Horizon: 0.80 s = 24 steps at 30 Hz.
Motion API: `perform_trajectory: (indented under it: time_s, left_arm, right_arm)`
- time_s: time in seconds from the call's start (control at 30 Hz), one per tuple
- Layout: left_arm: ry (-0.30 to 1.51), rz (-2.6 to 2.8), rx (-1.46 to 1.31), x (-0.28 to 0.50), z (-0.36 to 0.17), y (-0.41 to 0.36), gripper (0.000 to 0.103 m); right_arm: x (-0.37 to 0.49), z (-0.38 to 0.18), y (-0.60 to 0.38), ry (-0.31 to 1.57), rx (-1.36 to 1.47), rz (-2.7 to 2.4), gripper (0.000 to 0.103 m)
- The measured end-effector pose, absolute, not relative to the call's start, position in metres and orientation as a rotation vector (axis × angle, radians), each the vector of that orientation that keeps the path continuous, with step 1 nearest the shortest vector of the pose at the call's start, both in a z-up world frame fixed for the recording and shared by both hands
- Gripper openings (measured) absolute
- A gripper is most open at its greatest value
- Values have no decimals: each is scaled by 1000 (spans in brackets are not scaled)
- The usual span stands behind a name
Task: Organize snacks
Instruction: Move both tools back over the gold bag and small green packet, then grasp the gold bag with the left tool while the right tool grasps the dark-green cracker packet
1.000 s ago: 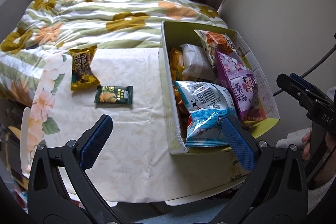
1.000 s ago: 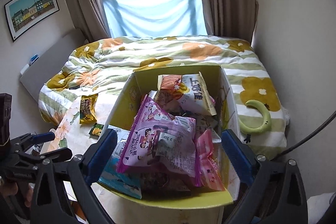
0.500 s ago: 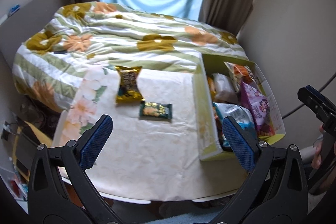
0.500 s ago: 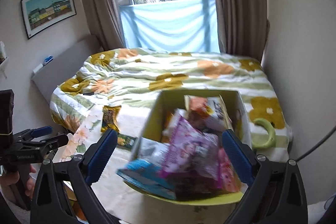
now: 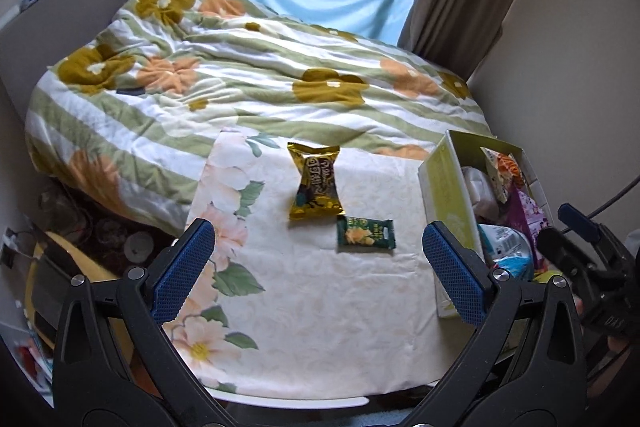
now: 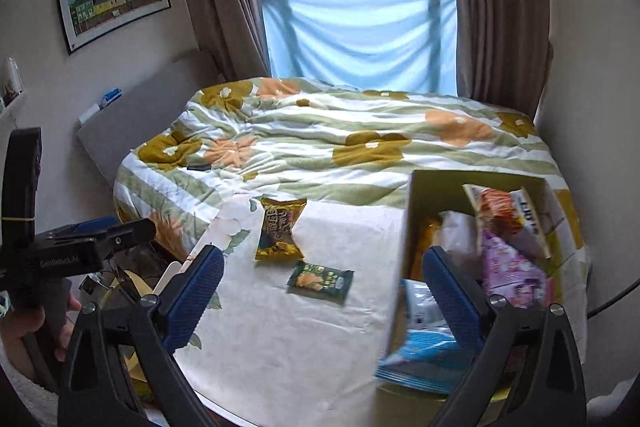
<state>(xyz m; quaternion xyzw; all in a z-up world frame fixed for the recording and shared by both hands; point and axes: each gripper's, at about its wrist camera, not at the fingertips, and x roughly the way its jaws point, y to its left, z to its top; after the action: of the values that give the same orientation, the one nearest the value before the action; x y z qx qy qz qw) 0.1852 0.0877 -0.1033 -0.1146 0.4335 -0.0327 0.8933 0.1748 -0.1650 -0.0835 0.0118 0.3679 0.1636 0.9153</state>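
Two snacks lie loose on the tabletop [image 5: 320, 327], which is covered with a pale floral cloth: a gold packet [image 5: 316, 187] near the far edge, and a small dark green packet [image 5: 366, 233] just beside its near right corner, at about 5 o'clock from it. Both look like light, crinkly film pouches, soft and puffed in the middle and probably slippery, so a pinch across a flat crimped end seam should hold better than a squeeze on the belly, which could crush what is inside. The green one lies flat and low, so it may need catching by its edge. At 3 o'clock from them stands the yellow-green box [image 5: 448, 187], already crowded with a purple bag [image 5: 528, 215], a blue-and-white bag [image 5: 508, 247] and others; free room for more looks tight. The left gripper [image 5: 320, 267] hovers over the near tabletop, its jaws spread wide and holding nothing. The right gripper [image 6: 320, 291] is likewise wide open and empty, with one blue pad in front of the box's near wall. Nothing lies between either gripper and the two packets; a flowered bed [image 5: 240, 67] lies beyond at 12 o'clock.
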Motion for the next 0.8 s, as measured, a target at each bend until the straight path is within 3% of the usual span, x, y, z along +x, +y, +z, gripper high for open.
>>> perform_trajectory:
  time_s: [0.33,0.8]
  left_arm:
    - [1011,-184,-215,255,-148,120,103]
    - [1162,-312,-148,364,-256,81,103]
  right_arm:
    - [214,-146,-102,886,19,238,99]
    - [255,-242,-83,982,19,58,99]
